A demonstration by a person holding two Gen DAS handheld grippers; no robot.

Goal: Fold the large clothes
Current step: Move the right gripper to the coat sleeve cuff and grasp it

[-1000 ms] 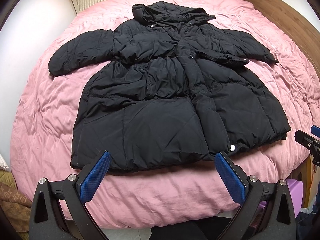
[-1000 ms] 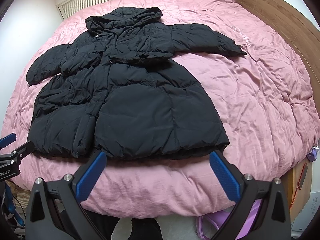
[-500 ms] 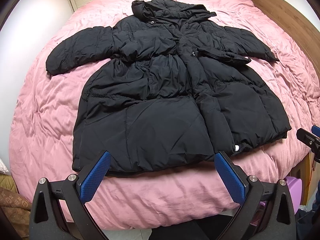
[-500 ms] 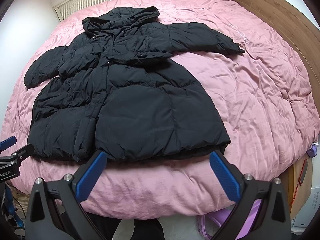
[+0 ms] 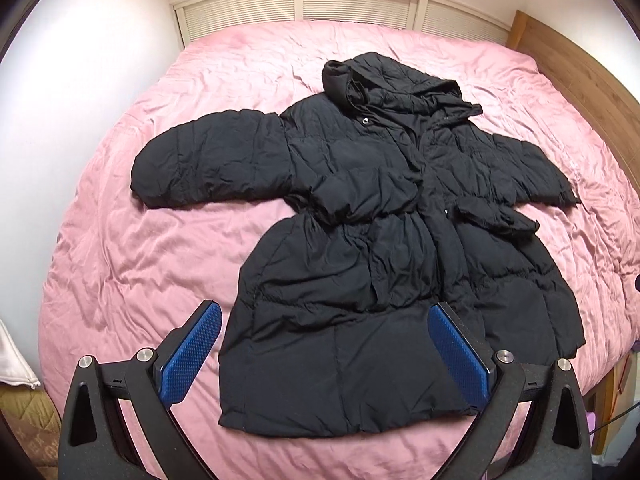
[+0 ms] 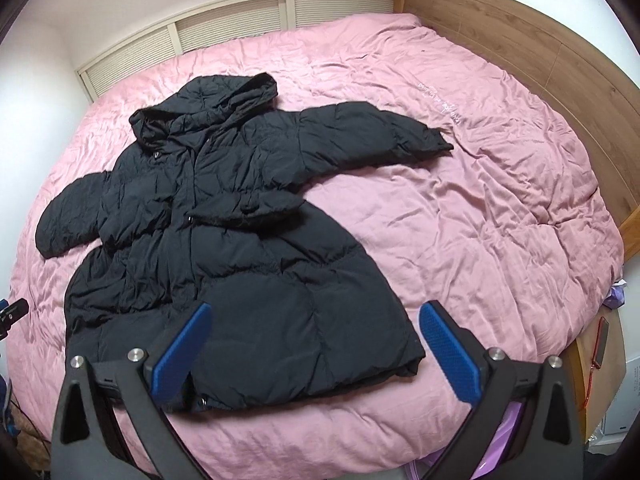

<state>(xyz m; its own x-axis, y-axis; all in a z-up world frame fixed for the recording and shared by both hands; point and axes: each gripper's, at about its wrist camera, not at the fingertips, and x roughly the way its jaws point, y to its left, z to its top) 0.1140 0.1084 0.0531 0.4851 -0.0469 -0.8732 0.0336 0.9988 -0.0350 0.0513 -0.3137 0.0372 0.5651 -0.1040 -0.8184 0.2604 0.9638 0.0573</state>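
Note:
A black hooded puffer coat (image 5: pixel 380 240) lies flat, front up, on a pink duvet (image 5: pixel 160 240), hood away from me, both sleeves spread out. It also shows in the right wrist view (image 6: pixel 224 248). My left gripper (image 5: pixel 324 352) is open and empty, hovering over the coat's lower left hem. My right gripper (image 6: pixel 316 352) is open and empty over the coat's lower right hem corner. The tip of the left gripper (image 6: pixel 12 312) shows at the left edge of the right wrist view.
The pink duvet (image 6: pixel 480 200) covers a bed with a wooden headboard (image 6: pixel 520 40) on the right. White slatted panels (image 5: pixel 340 4) run along the far wall. A wooden bedside surface (image 6: pixel 596 352) stands at the bed's right corner. A brown quilted cloth (image 5: pixel 24 420) lies at lower left.
Both grippers have moved forward and in over the coat's hem, which earlier lay beyond the fingertips. The views tilted up, showing more of the far wall. The coat has not moved.

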